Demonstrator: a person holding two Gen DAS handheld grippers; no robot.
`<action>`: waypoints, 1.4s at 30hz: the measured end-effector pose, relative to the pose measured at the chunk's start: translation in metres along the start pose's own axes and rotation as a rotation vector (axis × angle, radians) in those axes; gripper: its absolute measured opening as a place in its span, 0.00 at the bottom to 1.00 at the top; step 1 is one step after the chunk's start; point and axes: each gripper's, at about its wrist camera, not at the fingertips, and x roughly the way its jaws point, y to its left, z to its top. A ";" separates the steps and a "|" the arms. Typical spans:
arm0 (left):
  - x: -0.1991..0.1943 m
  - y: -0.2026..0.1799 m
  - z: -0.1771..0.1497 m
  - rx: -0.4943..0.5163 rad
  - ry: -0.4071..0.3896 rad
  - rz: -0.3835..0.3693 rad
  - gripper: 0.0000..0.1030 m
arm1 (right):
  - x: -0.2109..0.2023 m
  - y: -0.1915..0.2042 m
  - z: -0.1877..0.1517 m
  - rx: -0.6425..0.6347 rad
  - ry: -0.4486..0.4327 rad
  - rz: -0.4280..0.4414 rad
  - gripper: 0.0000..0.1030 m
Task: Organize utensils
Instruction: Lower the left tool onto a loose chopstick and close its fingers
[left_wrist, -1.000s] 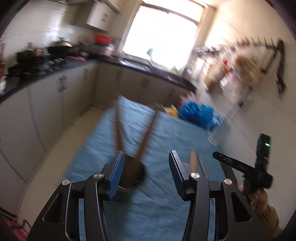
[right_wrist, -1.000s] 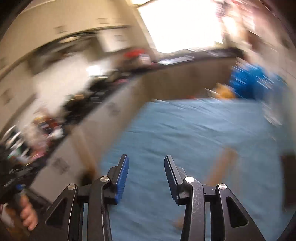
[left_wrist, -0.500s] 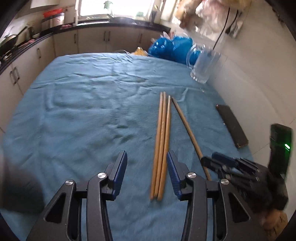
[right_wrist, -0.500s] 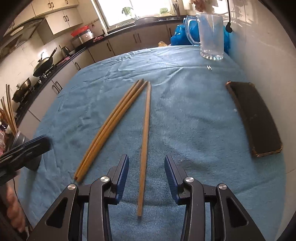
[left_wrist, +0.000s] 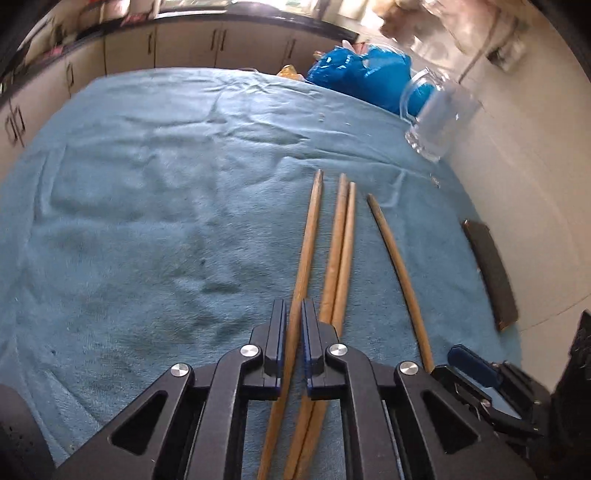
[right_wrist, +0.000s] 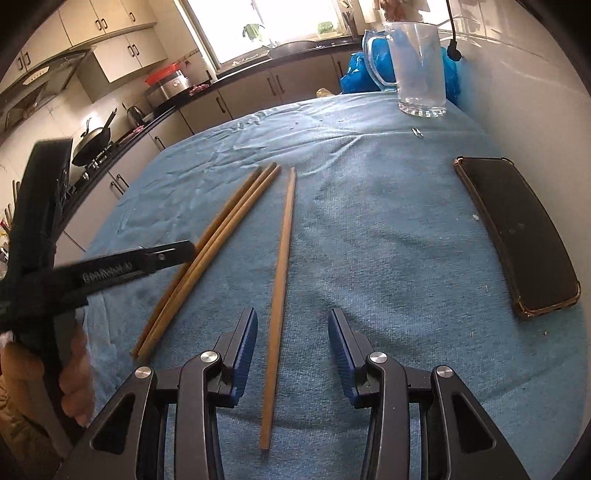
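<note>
Since half a second ago, our left tongs (left_wrist: 293, 332) have closed on one chopstick (left_wrist: 308, 243) and drawn it away from its two neighbours.

The left jaws stand nearly shut, pinching that stick near its thick end; the pair of chopsticks (left_wrist: 341, 240) lies just right of them, touching each other. Our right tongs (right_wrist: 291, 350) stand wide open and hold nothing, straddling the single chopstick (right_wrist: 280, 280) on the blue cloth (right_wrist: 388, 229). We judge the sticks light, stiff and smooth, likely to pivot; grip nearer mid-length. The held stick's near end is cut off behind the left tongs, and the glass mug (right_wrist: 419, 62) is blurred in the left view.
</note>
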 end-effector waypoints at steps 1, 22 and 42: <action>-0.001 0.006 0.000 -0.021 -0.002 -0.008 0.07 | 0.000 0.000 0.000 -0.001 -0.003 -0.006 0.42; -0.076 0.019 -0.121 0.011 0.134 -0.029 0.07 | -0.041 0.007 -0.050 -0.073 0.171 -0.147 0.08; -0.053 0.001 -0.076 0.134 0.149 0.099 0.23 | 0.002 0.014 0.018 -0.163 0.243 -0.231 0.32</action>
